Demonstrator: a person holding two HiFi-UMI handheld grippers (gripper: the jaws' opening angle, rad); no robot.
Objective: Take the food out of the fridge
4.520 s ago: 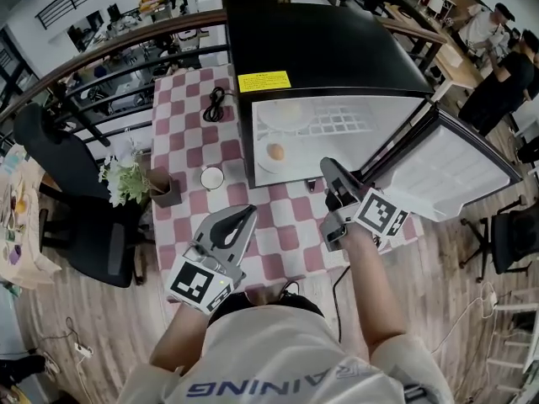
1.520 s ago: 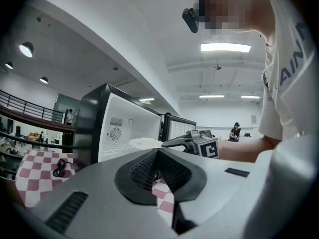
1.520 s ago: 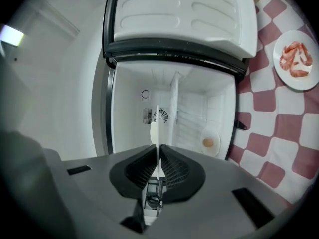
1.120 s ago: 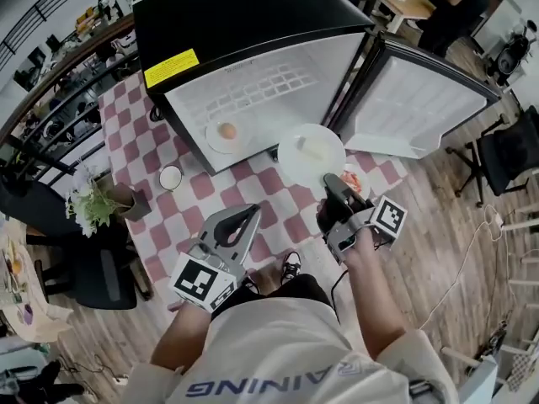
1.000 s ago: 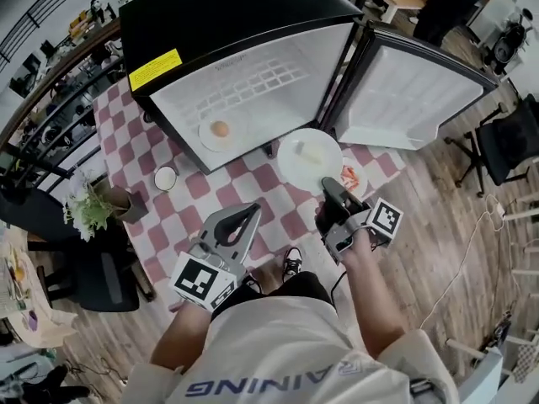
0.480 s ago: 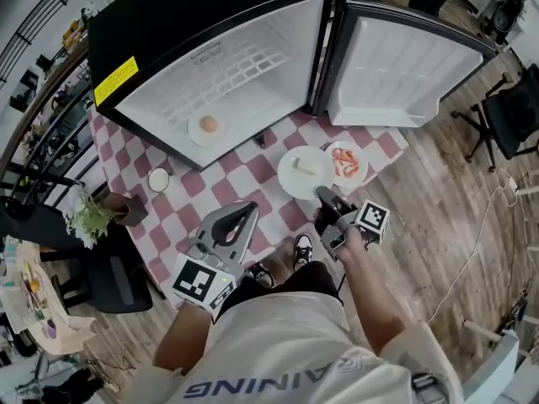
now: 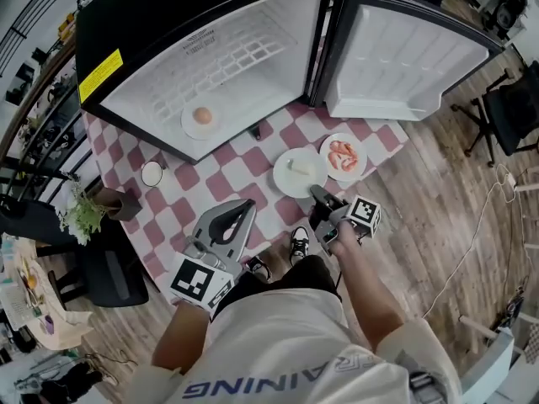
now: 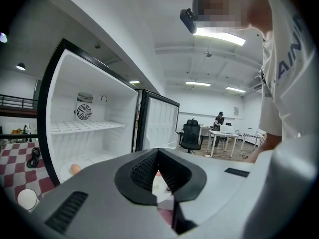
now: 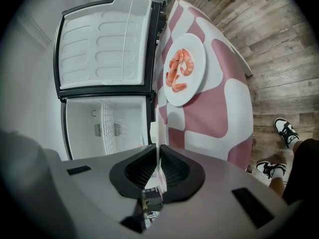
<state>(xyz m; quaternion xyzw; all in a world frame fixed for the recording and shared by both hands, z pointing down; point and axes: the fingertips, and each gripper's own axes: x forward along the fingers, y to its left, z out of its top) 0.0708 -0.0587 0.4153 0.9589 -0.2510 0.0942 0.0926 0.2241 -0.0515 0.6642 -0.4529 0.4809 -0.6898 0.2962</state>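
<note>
My right gripper [image 7: 314, 193] is shut on the near rim of a white plate [image 7: 296, 172] that carries a small pale piece of food. In the right gripper view that plate shows edge-on as a thin white line between the jaws of the right gripper [image 9: 158, 152]. It is low over the checkered table [image 7: 237, 179], just left of a plate of shrimp [image 7: 343, 156] [image 9: 183, 68]; I cannot tell whether it touches the cloth. A plate with a round brown item [image 7: 200, 118] lies on the floor of the open fridge [image 7: 202, 66]. My left gripper [image 7: 246, 206] [image 8: 157, 151] hangs shut and empty near the table's front edge.
The fridge door [image 7: 404, 61] [image 9: 104, 44] stands wide open to the right. A small white cup [image 7: 152, 173] and a potted plant [image 7: 84, 213] sit at the table's left. An office chair [image 7: 509, 112] stands on the wooden floor at right. The person's shoes [image 9: 284, 131] are below the table edge.
My right gripper has carried the white plate out from the fridge and down to the table beside the shrimp plate. The left gripper has barely moved.
</note>
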